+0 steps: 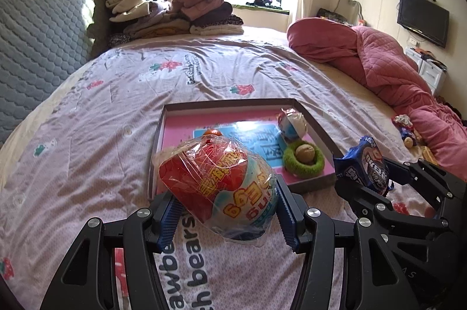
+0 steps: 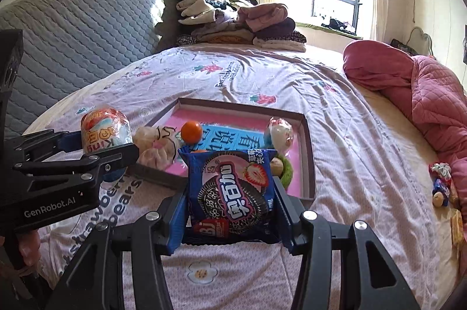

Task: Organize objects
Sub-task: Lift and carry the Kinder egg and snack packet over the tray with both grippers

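Observation:
My left gripper [image 1: 226, 203] is shut on a plastic-wrapped red and blue toy egg [image 1: 217, 187], held just before the near left edge of a shallow pink-lined tray [image 1: 172, 108]; it also shows in the right wrist view [image 2: 102, 132]. My right gripper [image 2: 230, 205] is shut on a blue Oreo cookie packet [image 2: 233, 190], held near the tray's [image 2: 309, 152] front edge; the packet shows in the left wrist view [image 1: 364, 167]. In the tray lie a small orange [image 2: 191, 132], a wrapped egg [image 2: 278, 135], a walnut in a green ring [image 1: 305, 158] and a plush toy [image 2: 154, 145].
The tray sits on a bed with a pink strawberry-print sheet [image 1: 116, 111]. Folded clothes [image 1: 163, 12] are stacked at the head. A rumpled red quilt [image 1: 394, 62] lies on the right, with small snacks and toys [image 2: 442, 184] loose beside it.

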`<state>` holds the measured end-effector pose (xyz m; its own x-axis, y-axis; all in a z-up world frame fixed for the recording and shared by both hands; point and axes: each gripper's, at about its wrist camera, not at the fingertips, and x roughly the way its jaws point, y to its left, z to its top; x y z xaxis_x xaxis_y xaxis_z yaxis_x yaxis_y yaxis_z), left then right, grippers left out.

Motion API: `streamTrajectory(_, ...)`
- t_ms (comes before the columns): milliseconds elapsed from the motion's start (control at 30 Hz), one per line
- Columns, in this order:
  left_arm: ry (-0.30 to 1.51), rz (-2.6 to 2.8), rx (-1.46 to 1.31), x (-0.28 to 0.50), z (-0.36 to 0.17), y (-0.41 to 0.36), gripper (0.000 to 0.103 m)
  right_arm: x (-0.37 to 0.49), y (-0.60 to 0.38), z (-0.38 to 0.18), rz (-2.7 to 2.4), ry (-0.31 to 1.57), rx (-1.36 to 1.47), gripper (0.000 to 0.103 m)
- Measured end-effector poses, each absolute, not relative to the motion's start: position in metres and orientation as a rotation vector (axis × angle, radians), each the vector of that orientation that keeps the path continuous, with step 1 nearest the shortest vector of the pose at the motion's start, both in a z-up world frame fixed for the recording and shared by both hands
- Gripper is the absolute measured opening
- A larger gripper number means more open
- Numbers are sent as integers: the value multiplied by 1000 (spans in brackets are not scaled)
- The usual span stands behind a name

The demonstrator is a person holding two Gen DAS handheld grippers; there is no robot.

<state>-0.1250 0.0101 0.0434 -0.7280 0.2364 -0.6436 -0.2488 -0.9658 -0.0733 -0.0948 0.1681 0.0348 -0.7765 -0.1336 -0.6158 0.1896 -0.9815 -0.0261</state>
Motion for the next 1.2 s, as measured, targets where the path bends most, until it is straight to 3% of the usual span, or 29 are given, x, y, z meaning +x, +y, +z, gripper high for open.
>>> streamTrajectory(800, 68, 2718, -974, -187, 95, 42, 60, -156, 193, 86, -2854, 117, 930, 52)
streamTrajectory(1200, 90, 2698, -1006, -226, 89, 59, 60, -190, 201, 83, -2845, 149, 966, 52)
